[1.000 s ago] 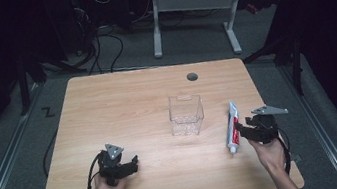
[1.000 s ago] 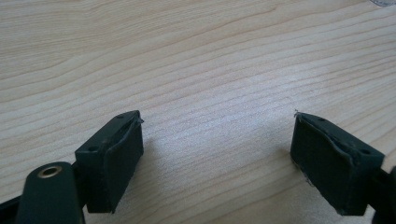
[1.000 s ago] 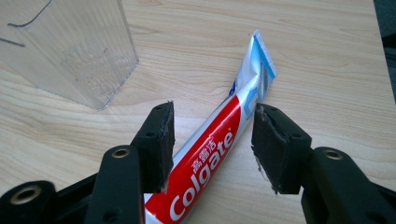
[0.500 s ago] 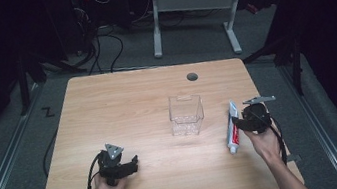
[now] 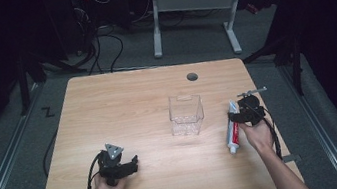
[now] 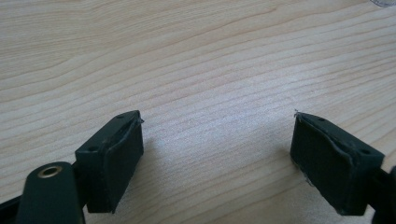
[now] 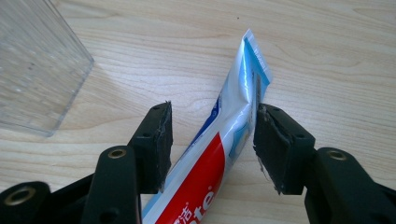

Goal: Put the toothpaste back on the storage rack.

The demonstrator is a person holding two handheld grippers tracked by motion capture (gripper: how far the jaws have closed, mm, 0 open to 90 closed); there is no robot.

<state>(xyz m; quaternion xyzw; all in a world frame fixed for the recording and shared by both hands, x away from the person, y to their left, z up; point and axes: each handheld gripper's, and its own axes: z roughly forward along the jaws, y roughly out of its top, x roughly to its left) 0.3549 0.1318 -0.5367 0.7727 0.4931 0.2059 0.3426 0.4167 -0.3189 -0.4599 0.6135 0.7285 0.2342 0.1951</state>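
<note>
We see the toothpaste tube (image 7: 219,154) lying flat on the bench (image 5: 132,105), just right of the clear box (image 5: 186,114). It runs between the jaws of the right gripper (image 7: 212,140), which have just been opening: the right-hand jaw sits against the tube's crimped end, the other stands off it, so nothing is pinched. The tube's cap end is cut off at the bottom of the right gripper view. Our left gripper (image 6: 217,154) rests near the bench's front edge, jaws spread wide over bare wood.
</note>
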